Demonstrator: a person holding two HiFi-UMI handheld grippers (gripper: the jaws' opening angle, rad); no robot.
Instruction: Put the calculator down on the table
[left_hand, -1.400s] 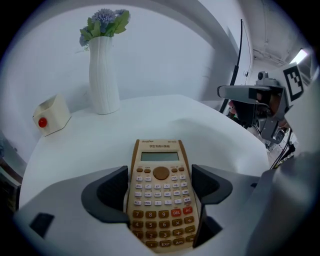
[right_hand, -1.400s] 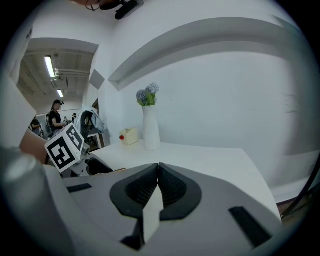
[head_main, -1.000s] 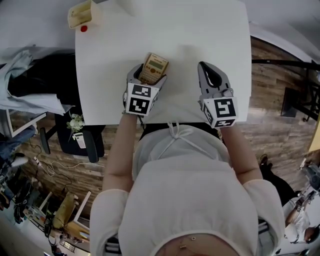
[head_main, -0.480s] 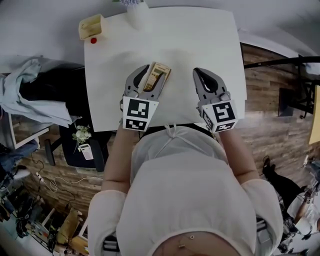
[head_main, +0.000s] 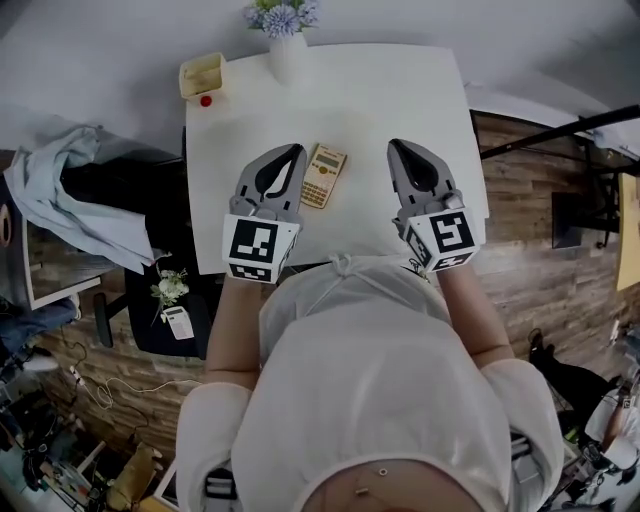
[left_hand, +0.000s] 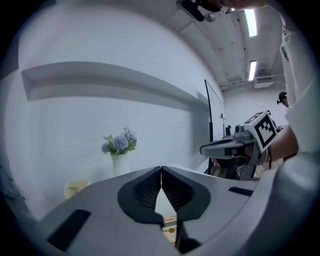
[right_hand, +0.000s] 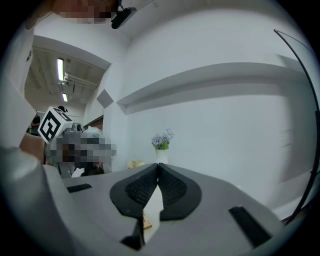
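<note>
The beige calculator (head_main: 325, 175) lies flat on the white table (head_main: 400, 90), free of both grippers. My left gripper (head_main: 296, 151) hovers just left of it and above the table, its jaws shut with nothing between them. In the left gripper view the pads (left_hand: 150, 187) meet at the tip, and a sliver of the calculator (left_hand: 170, 229) shows below them. My right gripper (head_main: 396, 146) hangs to the right of the calculator, also shut and empty. Its closed pads (right_hand: 172, 187) fill the lower part of the right gripper view.
A white vase of blue flowers (head_main: 283, 30) stands at the table's far edge. A yellow box (head_main: 203, 73) and a small red thing (head_main: 206, 101) sit at the far left corner. A chair draped with clothes (head_main: 80, 205) stands left of the table.
The left gripper let go of the calculator, which now lies on the table, and its jaws closed. Both grippers rose from the tabletop.
</note>
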